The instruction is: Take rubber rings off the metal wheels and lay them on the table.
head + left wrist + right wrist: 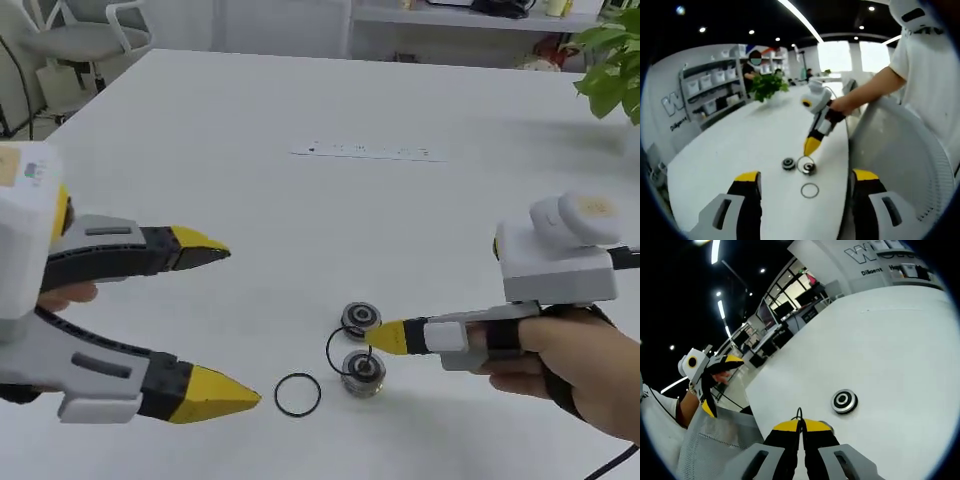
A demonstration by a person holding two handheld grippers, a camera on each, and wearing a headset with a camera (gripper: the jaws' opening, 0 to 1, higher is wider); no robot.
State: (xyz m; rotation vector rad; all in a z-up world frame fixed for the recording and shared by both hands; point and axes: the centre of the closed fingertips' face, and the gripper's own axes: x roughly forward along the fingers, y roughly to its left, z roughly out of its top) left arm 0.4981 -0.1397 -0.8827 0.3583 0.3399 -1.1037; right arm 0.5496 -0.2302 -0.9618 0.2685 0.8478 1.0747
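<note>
— On the white counter (pixel 300 220), near its front edge, two metal wheels are seen: far wheel (pixel 360 318) and near wheel (pixel 363 368). Touching?
— Just beside each other. Contact cannot be told.
— Rings?
— One loose ring (pixel 298 394) is laid flat on the counter, left of the near wheel and apart from both wheels. A second rubber ring (pixel 330 350) is caught at the wheels.
— Caught by what?
— By the right gripper (pixel 378 337), which is held in a hand (pixel 570 365) and brought in low from the right. Its fingers (pixel 785 426) are clenched, and a thin black strand of that ring is pinched between the yellow tips.
— Is it off the wheel?
— Partly, at least. A loop is seen bowed out to the left, between the two wheels. The rest is hidden by the near wheel and the tips, so whether it is seated in the groove cannot be told.
— And the left gripper (pixel 243 326)?
— It is held up at the left, well apart from the wheels, with the tips pointed right. Its jaws are released and spread wide, one above the other in the head view.
— Anything else?
— A plant (pixel 610 70) is noted at the far right of the counter, and a pale strip (pixel 365 152) is laid mid-counter.
</note>
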